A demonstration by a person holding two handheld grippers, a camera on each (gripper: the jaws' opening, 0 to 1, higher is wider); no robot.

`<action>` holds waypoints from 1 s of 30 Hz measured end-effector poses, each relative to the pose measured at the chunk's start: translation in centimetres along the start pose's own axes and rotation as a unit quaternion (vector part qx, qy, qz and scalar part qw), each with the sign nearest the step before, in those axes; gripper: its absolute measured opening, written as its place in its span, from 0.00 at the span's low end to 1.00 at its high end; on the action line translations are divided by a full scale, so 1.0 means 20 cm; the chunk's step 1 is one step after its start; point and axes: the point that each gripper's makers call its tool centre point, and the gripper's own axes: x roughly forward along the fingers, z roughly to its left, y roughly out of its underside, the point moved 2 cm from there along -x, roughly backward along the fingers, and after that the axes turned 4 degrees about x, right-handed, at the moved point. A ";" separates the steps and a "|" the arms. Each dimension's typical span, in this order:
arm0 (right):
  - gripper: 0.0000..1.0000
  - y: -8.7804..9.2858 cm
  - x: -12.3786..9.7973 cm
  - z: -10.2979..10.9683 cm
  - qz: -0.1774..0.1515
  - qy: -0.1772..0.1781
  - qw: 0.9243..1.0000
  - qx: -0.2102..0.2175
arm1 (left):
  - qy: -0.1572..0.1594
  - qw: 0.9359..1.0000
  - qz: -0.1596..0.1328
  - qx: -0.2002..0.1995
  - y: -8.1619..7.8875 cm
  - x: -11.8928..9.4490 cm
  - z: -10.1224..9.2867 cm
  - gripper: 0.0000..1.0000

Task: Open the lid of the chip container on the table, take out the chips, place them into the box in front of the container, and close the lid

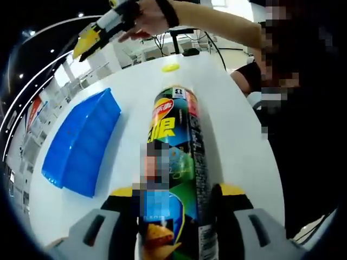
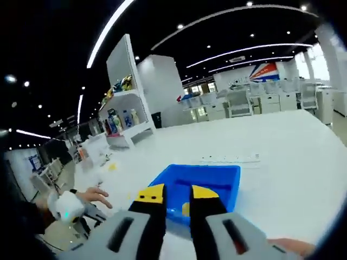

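Glossy printed card wraps the chip can (image 1: 176, 179), a tall, smooth cylinder pinched between your left gripper (image 1: 176, 203)'s jaws near its base, its far end pointing out over the white table (image 1: 227, 124). It's probably light and slippery, with brittle chips inside, so squeeze gently on the rigid wall. A small yellow piece (image 1: 171, 67), perhaps the lid, lies beyond it. Your right gripper (image 2: 176, 199) hovers above the blue plastic box (image 2: 209, 181), its jaws nearly together, holding nothing you can see.

I am holding the right gripper (image 2: 176, 196), jaws nearly touching, above the blue box (image 2: 217, 181) resting on the white counter (image 2: 282, 157).
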 end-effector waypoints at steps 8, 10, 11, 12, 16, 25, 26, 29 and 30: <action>0.19 0.32 -0.26 -0.07 0.068 -0.066 0.989 0.116 | 0.003 1.000 0.007 -0.005 0.00 0.00 0.00 0.57; 0.20 0.41 -0.31 -0.09 0.084 -0.074 0.985 0.130 | 0.004 1.000 0.007 -0.006 0.00 0.01 0.00 0.57; 0.20 0.45 -0.32 -0.10 0.093 -0.077 0.984 0.132 | 0.003 1.000 0.007 -0.006 0.00 0.01 0.00 0.57; 0.20 0.49 -0.33 -0.10 0.101 -0.079 0.983 0.133 | 0.003 1.000 0.006 -0.006 0.00 0.01 0.00 0.57; 0.21 0.64 -0.38 -0.12 0.129 -0.089 0.977 0.146 | 0.002 1.000 0.004 -0.006 0.00 0.00 0.01 0.57; 0.19 0.77 -0.42 -0.15 0.152 -0.090 0.970 0.166 | 0.001 1.000 0.002 -0.006 0.00 0.01 0.01 0.57; 0.16 0.78 -0.42 -0.15 0.153 -0.090 0.970 0.167 | 0.001 1.000 0.002 -0.006 0.00 0.01 0.01 0.57; 0.07 0.81 -0.42 -0.15 0.166 -0.090 0.969 0.162 | 0.003 1.000 0.002 -0.007 0.00 0.00 0.02 0.58; 0.07 0.81 -0.42 -0.14 0.165 -0.089 0.969 0.160 | 0.003 1.000 0.002 -0.007 0.00 0.00 0.02 0.58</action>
